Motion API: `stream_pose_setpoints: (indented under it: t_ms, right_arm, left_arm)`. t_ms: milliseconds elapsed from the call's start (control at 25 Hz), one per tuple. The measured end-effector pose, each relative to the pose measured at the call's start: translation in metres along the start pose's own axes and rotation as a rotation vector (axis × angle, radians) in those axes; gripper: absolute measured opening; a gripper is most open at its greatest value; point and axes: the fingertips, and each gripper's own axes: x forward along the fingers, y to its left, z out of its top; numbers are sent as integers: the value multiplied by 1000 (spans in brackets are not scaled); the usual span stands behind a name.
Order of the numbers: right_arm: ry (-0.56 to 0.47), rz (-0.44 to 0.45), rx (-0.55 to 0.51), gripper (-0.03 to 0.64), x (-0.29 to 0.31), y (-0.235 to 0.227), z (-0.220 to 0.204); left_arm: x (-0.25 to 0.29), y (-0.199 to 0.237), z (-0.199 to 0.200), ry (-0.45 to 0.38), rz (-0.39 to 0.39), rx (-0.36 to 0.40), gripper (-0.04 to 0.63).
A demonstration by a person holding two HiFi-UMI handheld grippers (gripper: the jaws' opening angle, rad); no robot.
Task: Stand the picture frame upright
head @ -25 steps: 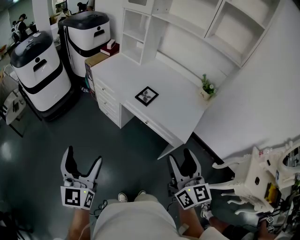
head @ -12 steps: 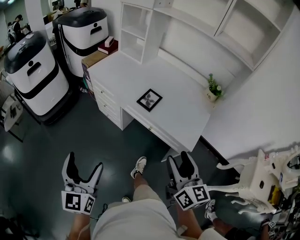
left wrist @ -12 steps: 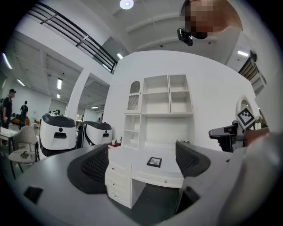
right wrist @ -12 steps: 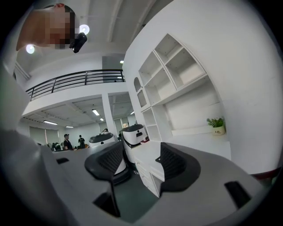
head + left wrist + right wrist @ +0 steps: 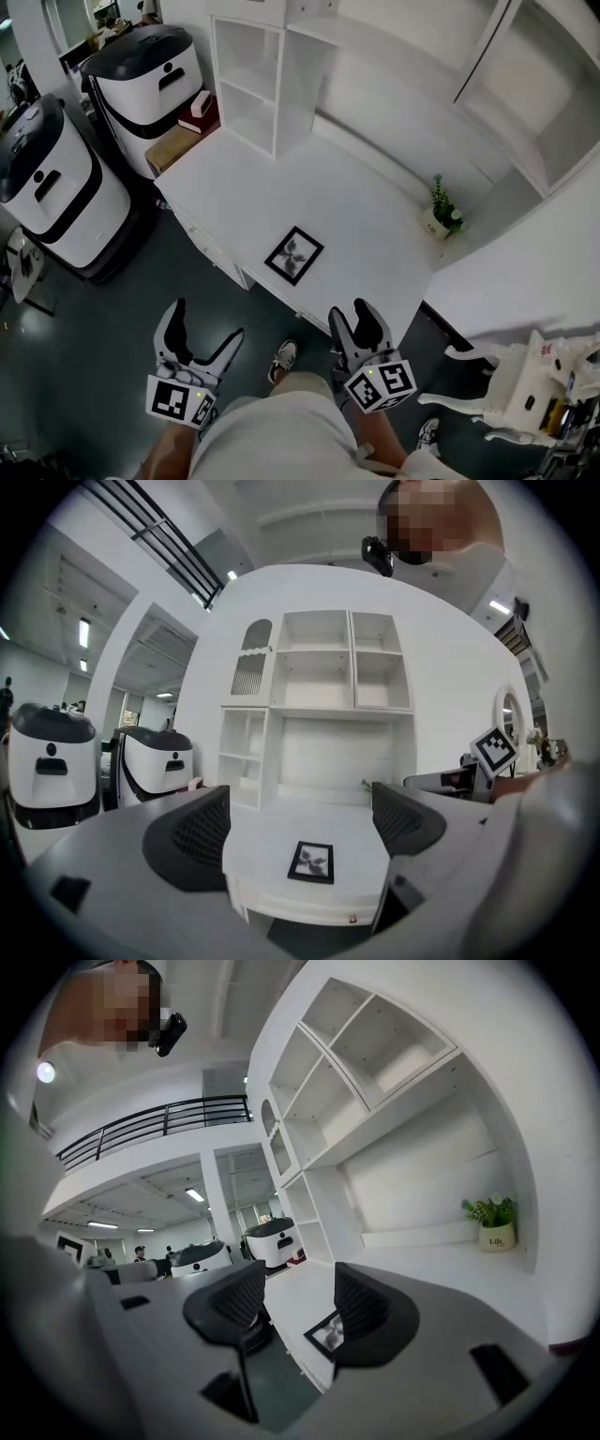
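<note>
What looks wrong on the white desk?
The picture frame lies flat, face up, near the front edge of the desk instead of standing. The small potted plant stands upright; nothing looks spilled.

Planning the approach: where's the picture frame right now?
In the head view the picture frame lies flat on the white desk, mid-picture near the desk's front edge, with the potted plant farther back to its right.

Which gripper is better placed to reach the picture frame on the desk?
Probably the right gripper: in the head view it hangs nearer the picture frame than the left gripper. Its jaws are closing with nothing between them.
</note>
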Motion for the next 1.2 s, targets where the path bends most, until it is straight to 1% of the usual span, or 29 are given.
stream_pose_setpoints:
  t_ms: [120, 240, 360, 480, 560, 640, 720, 800, 840, 920, 1000, 1080, 1120, 1200]
  right_arm:
    - [0, 8, 5, 229, 38, -17, 18]
    - [-7, -26, 18, 229, 60, -35, 25]
    - [36, -98, 24, 229, 80, -55, 14]
    - [134, -163, 38, 230, 101, -68, -18]
    - [191, -201, 61, 230, 114, -73, -43]
    - [228, -248, 69, 225, 125, -76, -62]
    - [253, -315, 65, 214, 133, -79, -78]
    - [275, -386, 95, 198, 143, -84, -93]
    - [290, -418, 113, 196, 148, -88, -102]
    - [333, -484, 131, 199, 158, -97, -120]
    - [381, -542, 158, 213, 164, -106, -136]
    - [425, -582, 202, 210, 167, -112, -150]
    - [448, -597, 216, 207, 168, -115, -157]
    - [487, -621, 232, 198, 172, -123, -167]
  left_arm:
    - [48, 6, 15, -8, -21, 5, 459]
    - [79, 14, 18, 10, -38, 13, 459]
    - [105, 31, -1, 73, -45, 19, 459]
    - [131, 47, -42, 163, -86, 0, 459]
    - [149, 51, -72, 221, -143, -22, 459]
    - [168, 51, -99, 274, -217, -40, 459]
    - [188, 49, -128, 334, -305, -28, 459]
    - [210, 50, -156, 398, -394, -10, 459]
    - [221, 50, -170, 431, -433, -15, 459]
    - [239, 49, -192, 486, -494, -48, 456]
    - [255, 45, -208, 525, -544, -75, 442]
    - [267, 38, -221, 575, -606, -77, 413]
    - [272, 34, -227, 608, -642, -79, 384]
    - [281, 24, -240, 694, -714, -98, 284]
